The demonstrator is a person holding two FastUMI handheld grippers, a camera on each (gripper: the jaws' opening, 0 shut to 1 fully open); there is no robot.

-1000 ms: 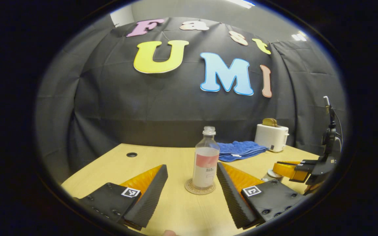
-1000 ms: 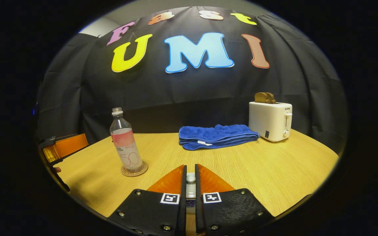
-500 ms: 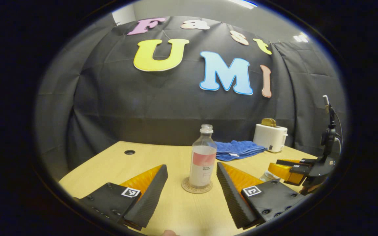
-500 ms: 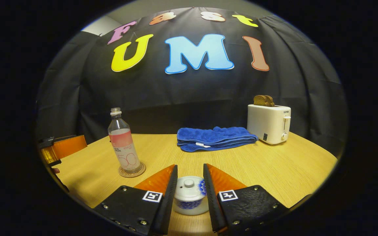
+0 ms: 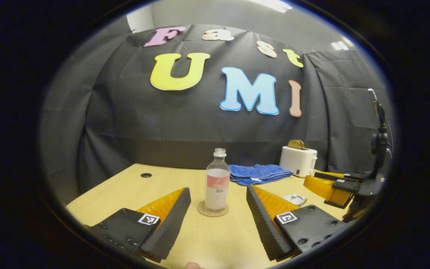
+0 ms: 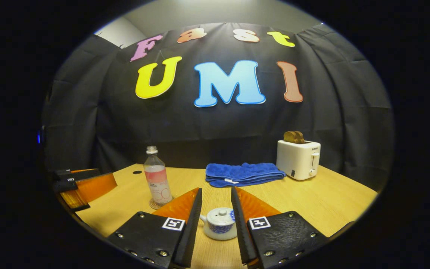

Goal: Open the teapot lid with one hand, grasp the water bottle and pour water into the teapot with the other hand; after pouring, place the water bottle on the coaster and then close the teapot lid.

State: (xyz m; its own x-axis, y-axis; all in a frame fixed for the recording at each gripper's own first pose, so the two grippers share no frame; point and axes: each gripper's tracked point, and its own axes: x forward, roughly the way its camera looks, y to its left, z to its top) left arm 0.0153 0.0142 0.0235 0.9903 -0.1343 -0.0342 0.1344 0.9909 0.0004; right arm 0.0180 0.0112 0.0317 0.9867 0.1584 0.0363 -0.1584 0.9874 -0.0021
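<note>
Left gripper view: the left gripper (image 5: 218,220) is held low over the wooden table (image 5: 133,186), jaws spread wide, nothing between them. The water bottle (image 5: 217,181) is seen standing upright on the round coaster (image 5: 212,210), beyond the fingertips and clear of both fingers. The bottle is uncapped, it seems, though the neck is small in this view. Behind it a folded blue towel (image 5: 258,173) is laid flat, and a white toaster (image 5: 298,160) with toast in its slot is set near the table's far right. The right gripper (image 5: 332,185) is seen at the right edge, with part of a hand (image 5: 353,215) beneath it. A small white and blue piece (image 5: 294,198), probably the teapot, is glimpsed just past the left gripper's right finger; it is too hidden to be certain.

Right gripper view: the right gripper (image 6: 217,207) is held with jaws parted. The teapot (image 6: 219,228) is seen between and beyond the fingers, touched by neither, sitting on the table (image 6: 330,201) with its lid (image 6: 220,218) on. The water bottle (image 6: 157,179) on its coaster (image 6: 154,204) is placed to the left of the teapot, apart from it. The left gripper (image 6: 82,186) is noted at the far left edge. The towel (image 6: 243,173) and toaster (image 6: 299,158) are set along the back.
</note>
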